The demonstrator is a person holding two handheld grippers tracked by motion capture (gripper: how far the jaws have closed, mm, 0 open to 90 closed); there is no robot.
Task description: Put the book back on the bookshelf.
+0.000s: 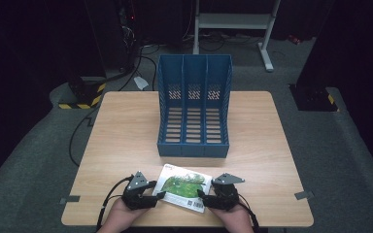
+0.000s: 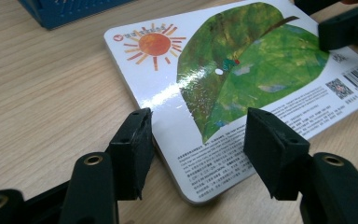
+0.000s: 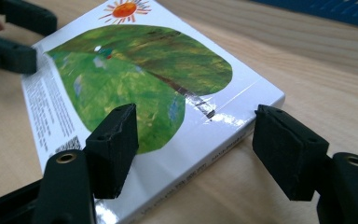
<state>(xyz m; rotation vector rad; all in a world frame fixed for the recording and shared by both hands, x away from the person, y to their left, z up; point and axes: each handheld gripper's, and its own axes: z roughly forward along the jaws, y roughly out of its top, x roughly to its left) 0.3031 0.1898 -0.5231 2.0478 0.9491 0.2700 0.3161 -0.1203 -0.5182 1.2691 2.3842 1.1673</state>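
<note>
A thin picture book point(image 1: 184, 187) lies flat near the front edge of a pale wood-grain counter point(image 1: 126, 131); it serves as the landmark here. Its glossy white cover shows a large green leaf, an orange sun in one corner, small print and a barcode. The corners are rounded, and the pages look thick, like board.

To the left of the book, the left hand-held gripper point(image 1: 156, 196) rests low on the counter. In the left gripper view its black, blocky pads straddle the book's near corner, released, not pressing the cover point(image 2: 223, 70).

To the right of the book, the right hand-held gripper point(image 1: 201, 195) mirrors it. In the right gripper view its jaws stand apart around the spine-side corner point(image 3: 242, 112); one pad may brush the cover, though the angle makes that hard to tell.

Beyond the book, farther from the person, stands a blue plastic file rack point(image 1: 194, 107) with three slotted compartments, well apart from the book.

The step in hand appears to be lining up a two-sided pickup. The next move likely calls for both sets of jaws to close on opposite edges, lift evenly and stand the slick book upright for a compartment.
</note>
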